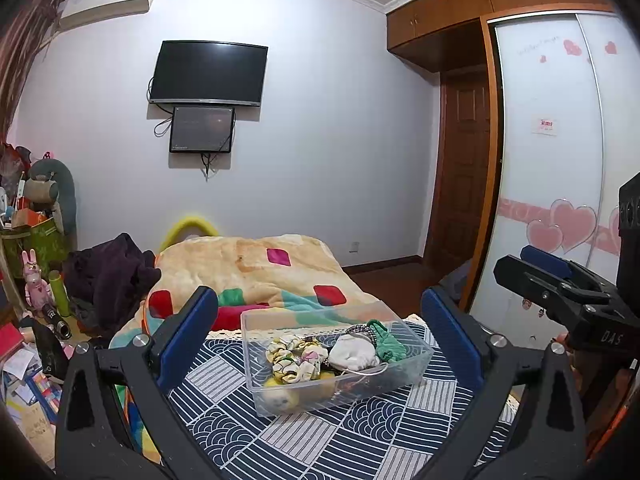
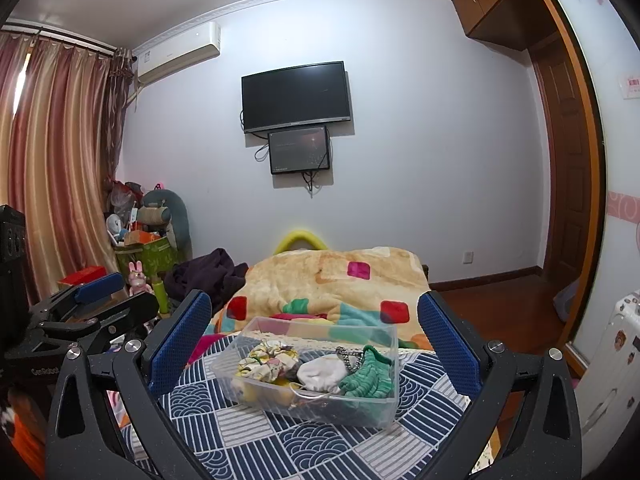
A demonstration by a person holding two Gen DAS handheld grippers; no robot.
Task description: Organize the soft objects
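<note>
My left hand-held gripper (image 1: 320,336) and right hand-held gripper (image 2: 316,344) both gape wide, holding nothing, side by side above the patterned cloth (image 1: 320,440). Ahead on it sits the clear bin (image 2: 384,408), holding a scrunchie (image 2: 266,356), white sock (image 2: 320,372) and green cloth (image 2: 368,380). A blanket (image 1: 256,264) lies behind.

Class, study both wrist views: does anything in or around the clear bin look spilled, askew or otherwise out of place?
Nothing looks spilled. The clear plastic bin sits upright on the patterned cloth, holding the floral scrunchie, white pouch and green knit piece. One small oddity: a thin cord loops against the bin's front wall. Both tools hover open, touching nothing.
</note>
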